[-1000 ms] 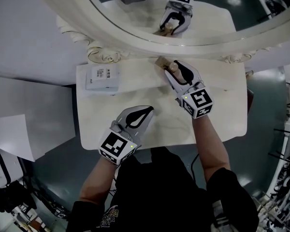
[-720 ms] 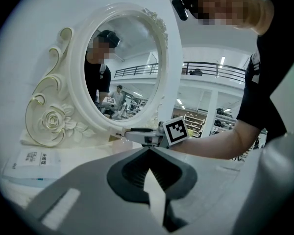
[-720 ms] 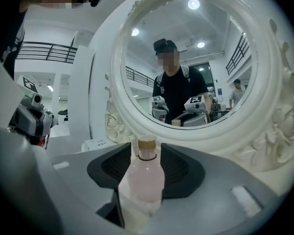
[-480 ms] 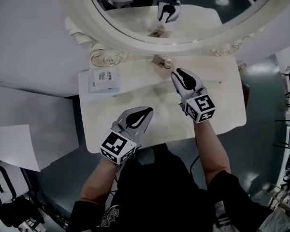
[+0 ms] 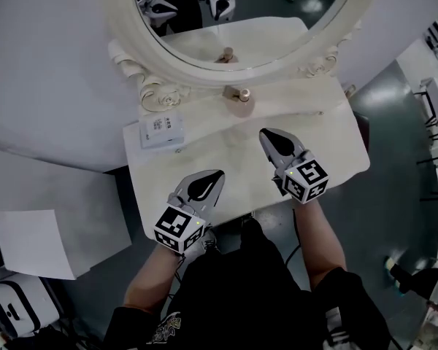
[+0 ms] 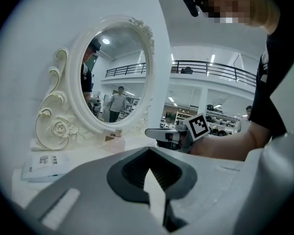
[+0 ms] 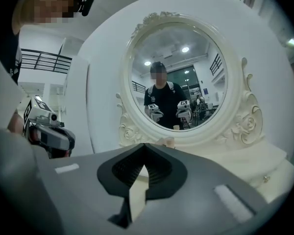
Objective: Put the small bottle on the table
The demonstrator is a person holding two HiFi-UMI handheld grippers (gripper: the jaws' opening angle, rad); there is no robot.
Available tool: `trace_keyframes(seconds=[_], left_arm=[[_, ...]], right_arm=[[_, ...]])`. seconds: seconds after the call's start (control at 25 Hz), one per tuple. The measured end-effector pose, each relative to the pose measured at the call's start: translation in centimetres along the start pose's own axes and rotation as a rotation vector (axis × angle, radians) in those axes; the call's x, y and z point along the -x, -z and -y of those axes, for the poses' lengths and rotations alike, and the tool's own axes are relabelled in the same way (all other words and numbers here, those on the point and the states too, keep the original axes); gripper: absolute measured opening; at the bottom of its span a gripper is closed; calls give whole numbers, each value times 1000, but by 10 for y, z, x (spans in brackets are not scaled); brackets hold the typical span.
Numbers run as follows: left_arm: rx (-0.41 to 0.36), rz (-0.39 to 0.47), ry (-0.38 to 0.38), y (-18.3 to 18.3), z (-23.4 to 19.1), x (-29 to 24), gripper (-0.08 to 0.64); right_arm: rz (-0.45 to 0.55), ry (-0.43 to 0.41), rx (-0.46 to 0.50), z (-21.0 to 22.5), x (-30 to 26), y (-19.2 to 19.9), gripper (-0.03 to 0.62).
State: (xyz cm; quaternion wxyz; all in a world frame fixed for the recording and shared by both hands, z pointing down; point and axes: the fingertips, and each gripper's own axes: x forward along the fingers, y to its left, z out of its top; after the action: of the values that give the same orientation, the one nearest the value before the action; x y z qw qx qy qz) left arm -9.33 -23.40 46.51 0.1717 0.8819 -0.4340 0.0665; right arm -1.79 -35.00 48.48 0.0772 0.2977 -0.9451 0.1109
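The small pinkish bottle (image 5: 240, 101) with a pale cap stands upright on the white table (image 5: 334, 146), close to the mirror's base. It also shows in the left gripper view as the bottle (image 6: 115, 141), and its top (image 7: 168, 142) peeks over the jaws in the right gripper view. My right gripper (image 5: 264, 133) is shut and empty, well back from the bottle, pointing toward it. My left gripper (image 5: 218, 173) is also shut with nothing in it, near the table's front edge.
An oval mirror in an ornate cream frame (image 5: 177, 62) stands along the back of the table and reflects both grippers. A white box (image 5: 163, 130) lies at the table's back left. Sheets of paper (image 5: 36, 243) lie on the floor at left.
My right gripper has let go of the bottle and drawn back toward the person. The bottle stays standing by the mirror. The left gripper has hardly moved.
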Motion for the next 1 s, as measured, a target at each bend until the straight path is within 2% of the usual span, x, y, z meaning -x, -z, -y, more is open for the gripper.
trace_keyframes(seconds=[0.2, 0.64, 1.0], left_arm=[[8, -1, 26, 9, 8, 23, 0], [-28, -20, 114, 26, 28, 79, 0], [-10, -42, 176, 46, 42, 100, 0]], right_arm=[[4, 28, -9, -31, 23, 2, 23], [9, 109, -43, -118, 71, 11, 23], [-17, 167, -75, -157, 102, 32, 23]])
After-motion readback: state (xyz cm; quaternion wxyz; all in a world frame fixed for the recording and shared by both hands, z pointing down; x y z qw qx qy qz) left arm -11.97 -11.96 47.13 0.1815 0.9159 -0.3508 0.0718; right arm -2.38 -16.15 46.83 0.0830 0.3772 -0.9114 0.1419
